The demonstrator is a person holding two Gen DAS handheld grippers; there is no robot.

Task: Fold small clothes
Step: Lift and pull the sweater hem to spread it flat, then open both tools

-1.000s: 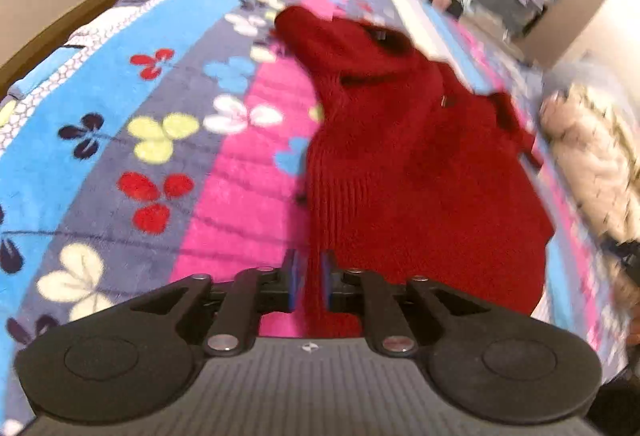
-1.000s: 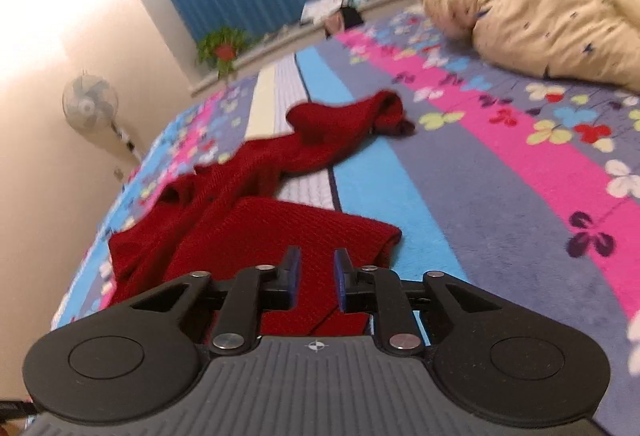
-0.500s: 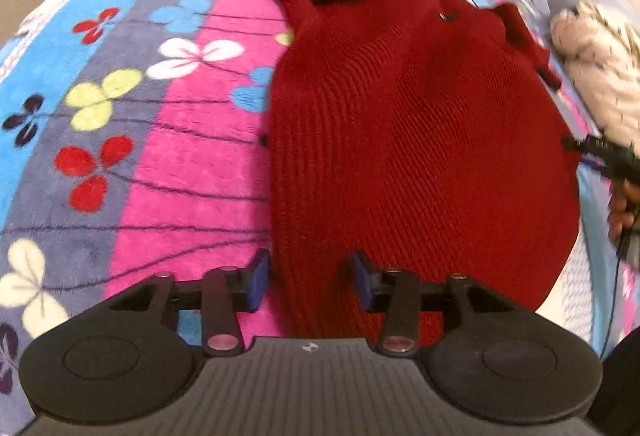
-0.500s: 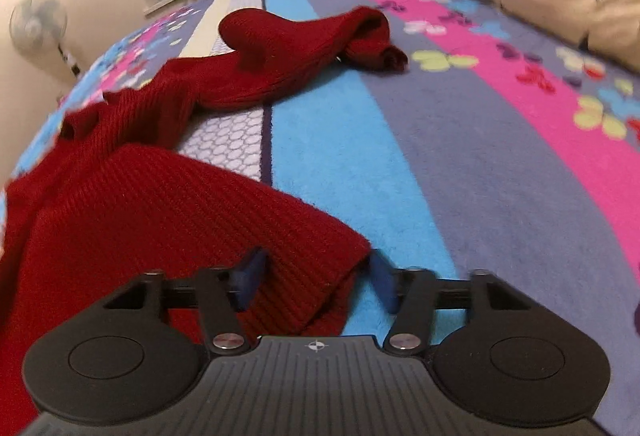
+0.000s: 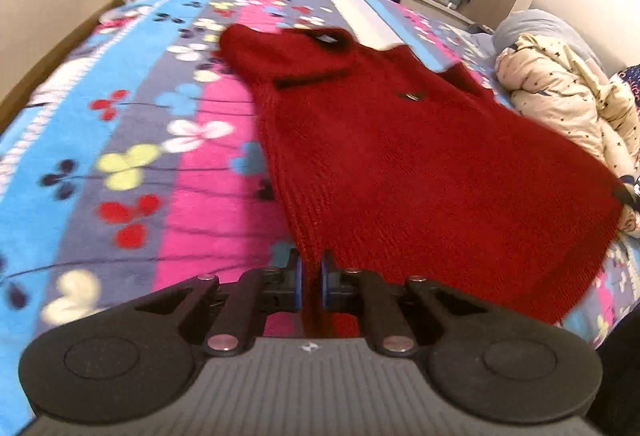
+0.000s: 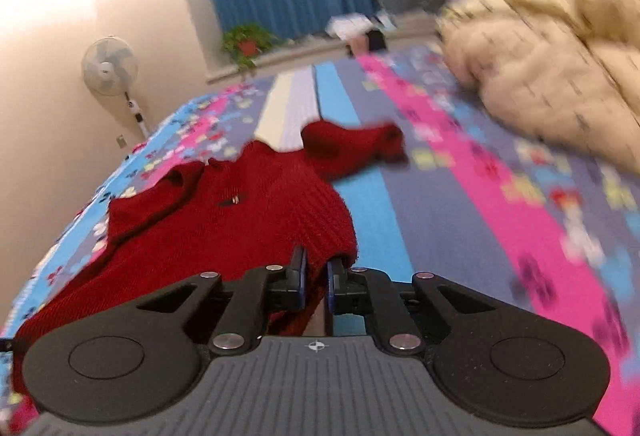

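The red knit sweater (image 5: 420,172) lies on the floral blanket (image 5: 132,140), soft, limp, likely stretchy; left gripper (image 5: 311,282) and right gripper (image 6: 315,282) are closing on its 2 hem corners, the sensible hold.

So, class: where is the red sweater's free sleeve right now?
In the right wrist view, the sleeve lies centre frame on the floral blanket, beyond the sweater body.
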